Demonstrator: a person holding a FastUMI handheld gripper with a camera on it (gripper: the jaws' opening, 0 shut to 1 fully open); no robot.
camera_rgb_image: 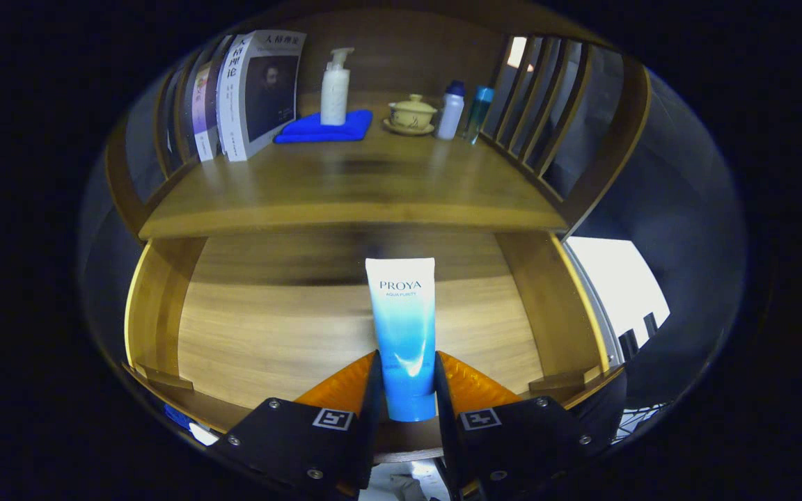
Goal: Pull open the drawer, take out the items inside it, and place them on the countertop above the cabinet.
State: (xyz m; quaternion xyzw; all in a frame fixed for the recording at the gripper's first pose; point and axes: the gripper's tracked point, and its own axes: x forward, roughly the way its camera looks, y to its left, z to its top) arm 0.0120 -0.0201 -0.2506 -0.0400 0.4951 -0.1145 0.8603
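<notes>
Tube [402, 327] of cream, blue fading to white, stands cap-down between the fingers of the tool [405, 390] — both fingers pressed against its lower sides, closed to the tube's width and no further. It hangs over the open drawer [157, 306], whose wooden floor looks bare beneath it, so this may well be the last thing to come out (though the near corners are partly hidden behind the tool). The grip sits low on the tube, close to the cap, where the body is firmest — higher up the soft plastic would likely squash and slip.

Ahead and above lies the bench [345, 188], the countertop over the cabinet, and its front half is free. Along the back edge stand a white pump bottle [335, 87] on a folded blue cloth [324, 129], a lidded cup on a saucer [411, 115], and two small bottles [464, 111] at the back right corner. Books [248, 94] lean at the back left. The tube, by my reckoning, wants lifting over the front edge and setting down on that open wood.
</notes>
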